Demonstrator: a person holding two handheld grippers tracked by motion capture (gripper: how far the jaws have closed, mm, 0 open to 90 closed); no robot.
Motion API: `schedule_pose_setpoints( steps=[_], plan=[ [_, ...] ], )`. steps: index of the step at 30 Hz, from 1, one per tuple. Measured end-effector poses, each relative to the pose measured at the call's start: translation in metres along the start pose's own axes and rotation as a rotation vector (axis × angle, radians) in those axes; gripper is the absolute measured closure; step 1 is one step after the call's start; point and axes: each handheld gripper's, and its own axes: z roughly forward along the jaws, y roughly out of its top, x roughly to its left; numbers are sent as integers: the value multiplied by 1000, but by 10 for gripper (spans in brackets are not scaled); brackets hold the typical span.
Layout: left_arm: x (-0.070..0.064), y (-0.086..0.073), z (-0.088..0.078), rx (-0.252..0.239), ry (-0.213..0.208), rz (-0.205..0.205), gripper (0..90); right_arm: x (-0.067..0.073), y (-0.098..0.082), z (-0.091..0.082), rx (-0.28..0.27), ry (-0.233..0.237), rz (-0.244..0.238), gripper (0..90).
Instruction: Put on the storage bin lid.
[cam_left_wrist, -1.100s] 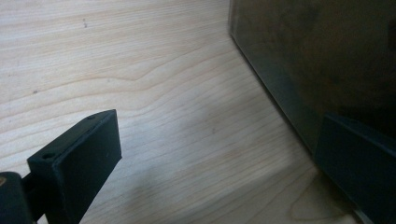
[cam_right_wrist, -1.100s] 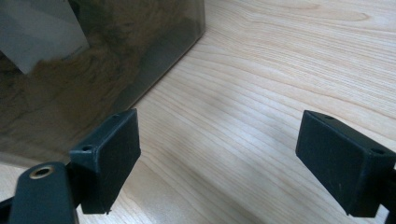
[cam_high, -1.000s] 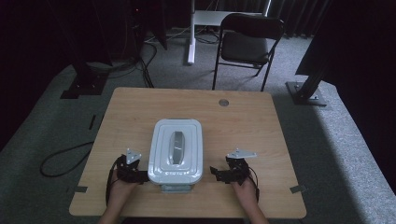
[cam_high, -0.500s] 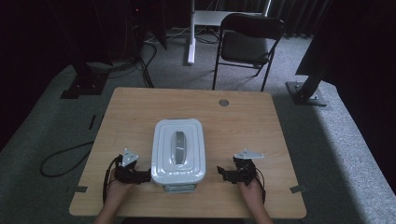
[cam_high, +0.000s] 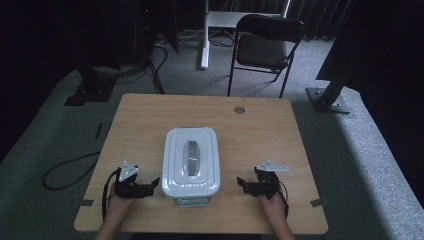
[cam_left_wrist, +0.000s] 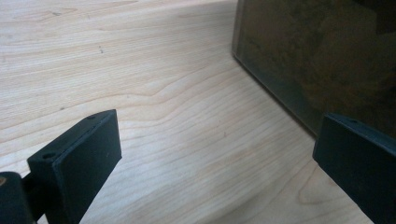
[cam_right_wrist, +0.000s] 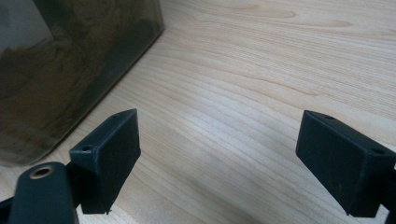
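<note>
**Both grippers released beside the lidded container**

Your left gripper (cam_left_wrist: 215, 154) has its jaws spread wide, nothing between them but bare wood; the same holds for your right gripper (cam_right_wrist: 217, 158), jaws released and empty over the tabletop. In the left gripper view the container's smoky translucent wall (cam_left_wrist: 322, 60) rises just beyond the right-hand jaw; in the right gripper view that wall (cam_right_wrist: 70, 65) stands near the left-hand jaw. Brownish contents show dimly through the wall in both views; what they are cannot be told.

In the high view, your left gripper (cam_high: 150, 186) sits just beside the container's left side, while your right gripper (cam_high: 242, 184) rests a little apart from its right side. The container (cam_high: 191, 161) stands upright near the middle of the table (cam_high: 280, 130), towards your edge, its long axis running away from you. Its white lid is on, and the grey handle (cam_high: 190, 158) on top runs along the same axis. No label or writing can be read on it.

Beyond the table a folding chair (cam_high: 265, 47) stands on grey carpet.
</note>
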Motion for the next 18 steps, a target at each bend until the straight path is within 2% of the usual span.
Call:
schedule_pose_setpoints(
  steps=[4,9,15,18],
  plan=[
    [1,-2,-6,-17,2,3,19,0,-1,-2,-21,2,-5,131],
    [5,-7,-11,-23,18,12,19,-3,-4,-5,-41,-33,-4,127],
    [14,-15,-17,-25,38,-19,19,-11,-9,-13,-95,-84,-9,123],
    [17,-19,-19,-18,44,-29,19,-16,-13,-17,-91,-87,-3,123]
  ],
)
